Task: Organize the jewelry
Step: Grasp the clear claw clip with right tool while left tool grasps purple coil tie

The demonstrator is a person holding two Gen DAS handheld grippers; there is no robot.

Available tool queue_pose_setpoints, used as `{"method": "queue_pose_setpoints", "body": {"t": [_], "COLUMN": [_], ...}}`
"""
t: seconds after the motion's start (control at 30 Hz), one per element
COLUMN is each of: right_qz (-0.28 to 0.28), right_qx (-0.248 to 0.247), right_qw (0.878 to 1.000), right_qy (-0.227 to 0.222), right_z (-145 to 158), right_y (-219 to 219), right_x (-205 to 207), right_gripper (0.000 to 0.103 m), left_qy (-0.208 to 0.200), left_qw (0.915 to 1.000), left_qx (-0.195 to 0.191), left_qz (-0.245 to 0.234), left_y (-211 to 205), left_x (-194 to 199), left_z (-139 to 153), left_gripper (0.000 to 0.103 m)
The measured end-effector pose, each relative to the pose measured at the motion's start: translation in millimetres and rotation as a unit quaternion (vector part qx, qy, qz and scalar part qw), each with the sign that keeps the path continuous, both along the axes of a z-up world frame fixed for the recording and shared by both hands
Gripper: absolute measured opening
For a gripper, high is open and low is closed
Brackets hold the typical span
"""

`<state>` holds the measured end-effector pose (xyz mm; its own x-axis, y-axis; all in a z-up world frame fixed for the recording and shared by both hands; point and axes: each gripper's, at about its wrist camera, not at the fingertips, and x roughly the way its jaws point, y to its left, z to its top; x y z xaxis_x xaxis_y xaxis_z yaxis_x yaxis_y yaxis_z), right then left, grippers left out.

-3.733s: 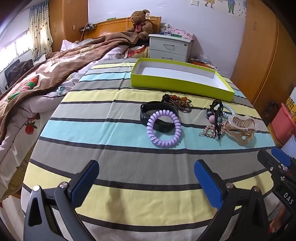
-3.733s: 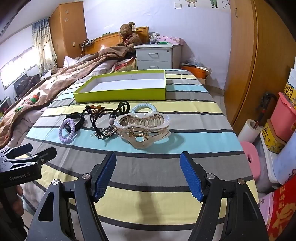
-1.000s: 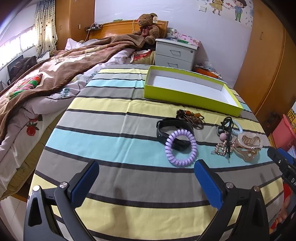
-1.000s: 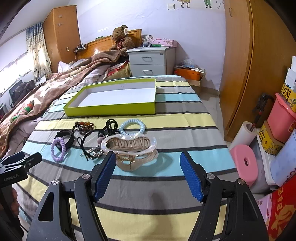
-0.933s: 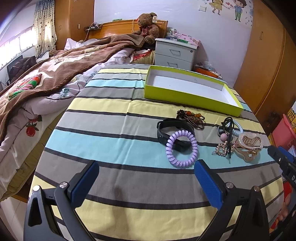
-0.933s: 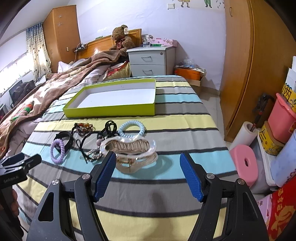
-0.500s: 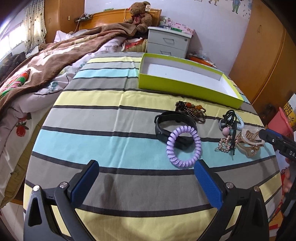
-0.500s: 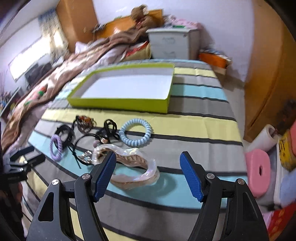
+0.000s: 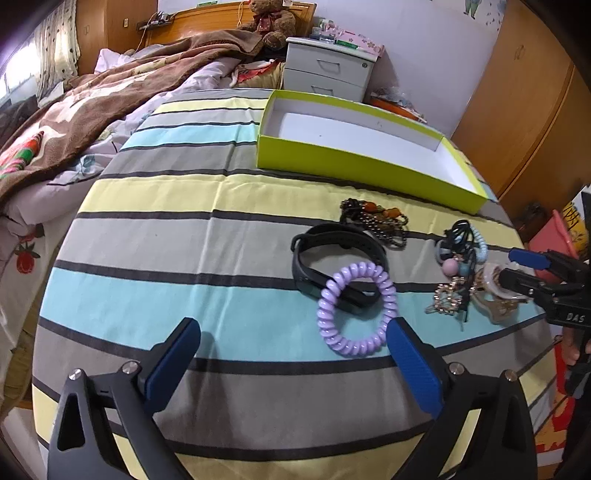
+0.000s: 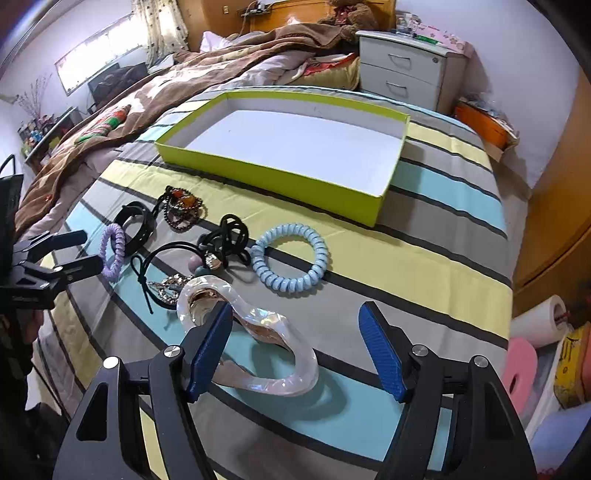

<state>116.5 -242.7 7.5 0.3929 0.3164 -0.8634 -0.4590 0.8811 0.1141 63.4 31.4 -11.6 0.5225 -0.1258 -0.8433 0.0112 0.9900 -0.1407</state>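
Right gripper (image 10: 295, 350): bottom centre of the right wrist view, jaws wide, holding nothing; its left blue pad overlaps the near edge of the hair claw, contact cannot be told.
Left gripper (image 9: 291, 360): bottom centre of the left wrist view, jaws wide and empty, low over the striped bedsheet (image 9: 166, 229); its right pad sits just beside the purple coil tie.
Hair claw (image 10: 255, 347): pearly translucent clip, lower centre of the right wrist view, lying flat on a blue stripe.
Purple coil tie (image 9: 356, 308): centre right of the left wrist view, overlapping the near part of the black band.
Black band (image 9: 338, 262): just beyond the purple coil, lying on the sheet.
Blue coil tie (image 10: 290, 256): centre of the right wrist view, flat on the sheet, beside the black cords.
Black cords (image 10: 227, 238): tangled left of the blue coil, with a pink bead and a gold chain piece near the claw.
Beaded bracelet (image 9: 376, 219): dark and amber beads, beyond the black band.
Green box (image 10: 284, 147): upper centre, open, white floor bare, well beyond the jewelry.
Nightstand (image 10: 410, 70): top right, beyond the box.
Teddy bear (image 9: 273, 22): top centre of the left wrist view, by the headboard.
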Motion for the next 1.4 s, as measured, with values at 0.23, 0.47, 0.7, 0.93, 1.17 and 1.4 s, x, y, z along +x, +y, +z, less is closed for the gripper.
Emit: {"method": "queue_pose_setpoints", "body": {"t": [0.23,0.47,0.7,0.93,1.17,1.4], "right_qz": [0.018,0.019,-0.020,-0.060,-0.083,-0.086], "right_qx": [0.026,0.034,0.049,0.081,0.092,0.095], "right_qw": [0.999,0.999,0.998,0.995,0.992,0.992], "right_qy": [0.021,0.026,0.019,0.011,0.014,0.010], "right_z": [-2,-3,-2,1,-3,-5], "right_y": [2,-3,-17,-34,-34,-30], "right_x": [-3,-12,-23,-39,-43,-48], "right_gripper": [0.038,0.019,0.015,0.015,0.015,0.015], "left_qy": [0.011,0.012,0.010,0.002,-0.004,-0.004], "left_qw": [0.9999,0.9998,0.9999,0.9998,0.9993,0.9987], "left_qx": [-0.007,-0.014,-0.014,-0.019,-0.027,-0.034], "left_qz": [0.011,0.010,-0.001,-0.007,-0.027,-0.038], "left_y": [6,6,1,-4,-15,-24], "left_x": [8,11,12,14,13,12], "left_z": [-2,0,1,3,3,2], "left_gripper": [0.095,0.084,0.076,0.065,0.045,0.028]}}
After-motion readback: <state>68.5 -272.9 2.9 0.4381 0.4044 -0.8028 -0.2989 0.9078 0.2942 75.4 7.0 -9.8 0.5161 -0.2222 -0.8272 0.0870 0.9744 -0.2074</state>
